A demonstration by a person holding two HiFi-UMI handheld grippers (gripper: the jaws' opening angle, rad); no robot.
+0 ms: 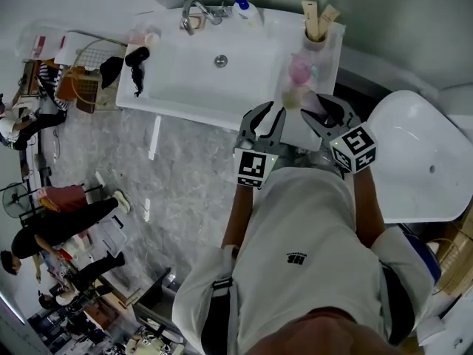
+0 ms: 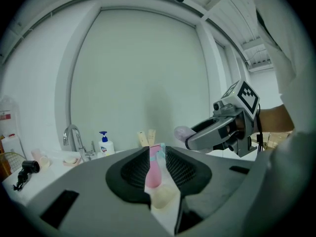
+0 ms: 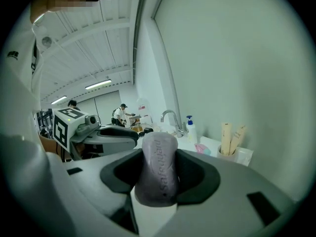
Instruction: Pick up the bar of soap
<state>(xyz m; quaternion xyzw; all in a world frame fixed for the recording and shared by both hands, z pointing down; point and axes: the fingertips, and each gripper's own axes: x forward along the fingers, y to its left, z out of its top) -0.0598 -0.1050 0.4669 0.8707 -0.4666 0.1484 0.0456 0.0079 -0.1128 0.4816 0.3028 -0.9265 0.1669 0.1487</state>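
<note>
The bar of soap [image 3: 158,169] is pale purple with stamped lettering and stands on edge between the jaws of my right gripper [image 3: 158,177], which is shut on it. From the head view, the right gripper [image 1: 324,114] holds the soap [image 1: 311,103] above the right end of the white counter [image 1: 334,50]. In the left gripper view the soap's rounded tip [image 2: 181,132] pokes out of the right gripper [image 2: 200,134]. My left gripper [image 1: 266,119] hovers just left of it, open, with nothing between its jaws [image 2: 157,163].
On the counter to the right of the sink basin [image 1: 185,80] sit a pink item [image 1: 299,69] and a cream item [image 1: 293,96]. Faucet [image 1: 196,9], pump bottle [image 1: 244,7] and cup of wooden sticks [image 1: 316,25] line the back. A black hair dryer [image 1: 137,61] lies at left. A white fixture [image 1: 421,154] stands at right.
</note>
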